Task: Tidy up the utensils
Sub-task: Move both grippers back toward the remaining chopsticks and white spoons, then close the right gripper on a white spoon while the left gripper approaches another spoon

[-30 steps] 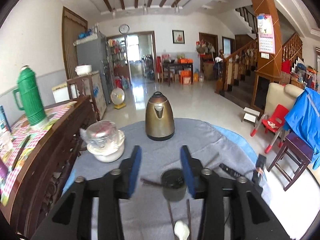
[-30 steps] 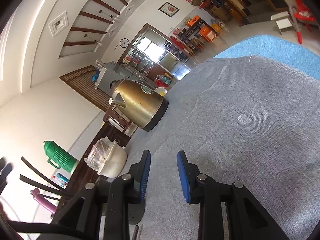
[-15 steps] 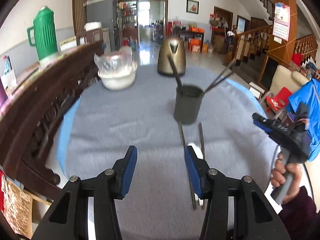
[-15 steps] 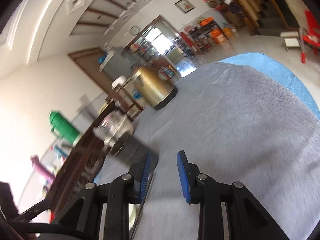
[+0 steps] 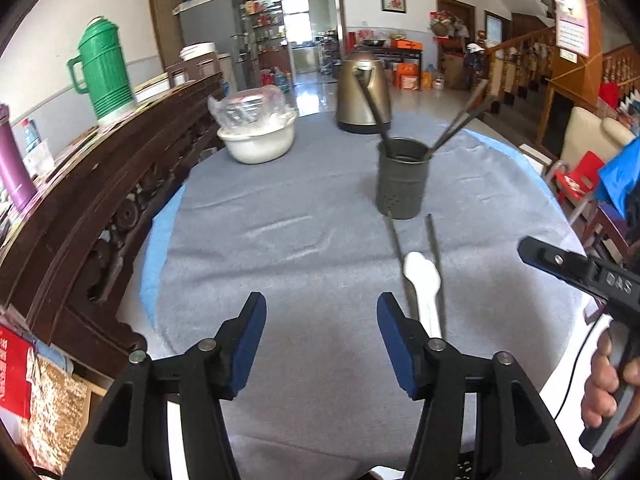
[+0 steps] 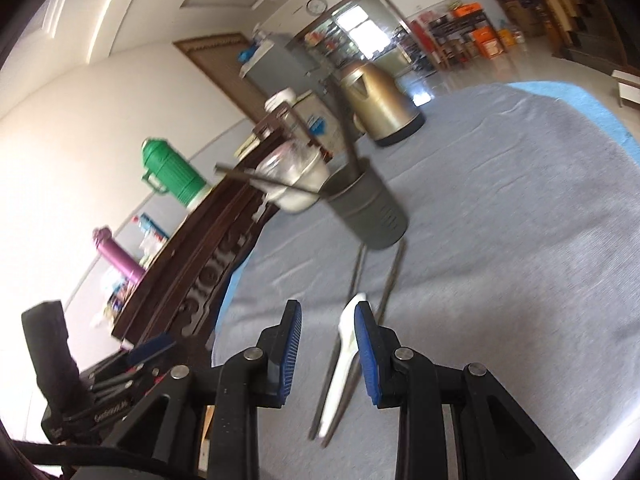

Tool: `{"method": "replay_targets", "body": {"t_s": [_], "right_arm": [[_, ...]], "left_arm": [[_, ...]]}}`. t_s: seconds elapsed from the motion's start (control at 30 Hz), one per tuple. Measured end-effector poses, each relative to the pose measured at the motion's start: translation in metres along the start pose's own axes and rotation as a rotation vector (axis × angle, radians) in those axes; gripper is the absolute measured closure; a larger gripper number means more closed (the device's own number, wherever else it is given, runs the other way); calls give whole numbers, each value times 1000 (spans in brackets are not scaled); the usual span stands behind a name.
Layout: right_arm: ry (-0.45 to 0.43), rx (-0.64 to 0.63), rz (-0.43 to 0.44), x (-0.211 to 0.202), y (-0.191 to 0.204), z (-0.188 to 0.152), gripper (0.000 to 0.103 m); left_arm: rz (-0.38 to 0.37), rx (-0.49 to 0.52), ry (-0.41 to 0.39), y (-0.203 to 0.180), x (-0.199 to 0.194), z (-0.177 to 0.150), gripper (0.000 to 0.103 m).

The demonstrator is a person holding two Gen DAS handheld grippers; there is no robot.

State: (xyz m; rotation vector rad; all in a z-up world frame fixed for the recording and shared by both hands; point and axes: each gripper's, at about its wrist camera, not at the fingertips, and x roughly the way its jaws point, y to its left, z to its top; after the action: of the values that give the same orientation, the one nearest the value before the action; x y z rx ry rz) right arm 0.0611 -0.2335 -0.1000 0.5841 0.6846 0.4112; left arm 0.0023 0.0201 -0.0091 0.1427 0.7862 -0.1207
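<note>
The utensils are split between a holder and the cloth. The dark metal holder [image 5: 403,178] stands upright in the upper middle of the left wrist view, on the grey tablecloth [image 5: 280,240], and three dark sticks lean out of it: one up and left across the kettle, two up and right. Whether they are chopsticks or handles cannot be made out, since their lower ends are hidden inside the cup. Below the holder two loose chopsticks [image 5: 436,258] lie on the cloth with a white spoon [image 5: 422,280] between them; the near ends of all three are hidden behind the right finger of the left gripper [image 5: 320,336]. Its jaws have just been opening and stand wide, with only bare cloth between them.

In the right wrist view everything is tilted and blurred. The right gripper [image 6: 328,352] has its jaws set narrow, nothing between the pads; the spoon [image 6: 340,368] passes under its right finger, touching or not I cannot tell.

The brass-coloured kettle [image 5: 363,92] stands at the top centre. One white bowl [image 5: 258,142] at the upper left holds something wrapped in clear plastic, contents unclear. A green thermos [image 5: 105,72] and a purple bottle [image 5: 14,168], cut off by the frame edge, sit on the dark wooden sideboard [image 5: 80,200] at left. A hand [image 5: 608,384] at the lower right edge grips the other gripper's handle.
</note>
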Motion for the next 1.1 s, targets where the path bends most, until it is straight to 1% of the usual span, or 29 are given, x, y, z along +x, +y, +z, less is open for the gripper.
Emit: {"method": "replay_targets", "body": {"t_s": [0.13, 0.23, 0.47, 0.57, 0.67, 0.77, 0.9, 1.0, 1.1], "right_arm": [[38, -18, -3, 5, 9, -3, 72], [54, -39, -16, 7, 15, -3, 72], [94, -58, -14, 12, 26, -5, 72], [121, -59, -12, 19, 30, -7, 72], [149, -58, -24, 27, 32, -9, 72], [180, -61, -51, 36, 33, -11, 72], [235, -80, -108, 55, 34, -17, 72], [279, -97, -154, 74, 34, -20, 72], [317, -101, -201, 92, 31, -22, 74]], "left_arm": [[10, -25, 11, 7, 5, 2, 44], [18, -28, 10, 7, 6, 3, 44], [18, -35, 15, 9, 9, 2, 44], [9, -45, 33, 12, 15, -2, 43], [2, -67, 77, 20, 26, -13, 43], [6, -92, 131, 29, 41, -31, 43], [17, -108, 190, 42, 55, -54, 43], [22, -123, 201, 51, 55, -62, 43], [27, -141, 193, 60, 54, -63, 43]]}}
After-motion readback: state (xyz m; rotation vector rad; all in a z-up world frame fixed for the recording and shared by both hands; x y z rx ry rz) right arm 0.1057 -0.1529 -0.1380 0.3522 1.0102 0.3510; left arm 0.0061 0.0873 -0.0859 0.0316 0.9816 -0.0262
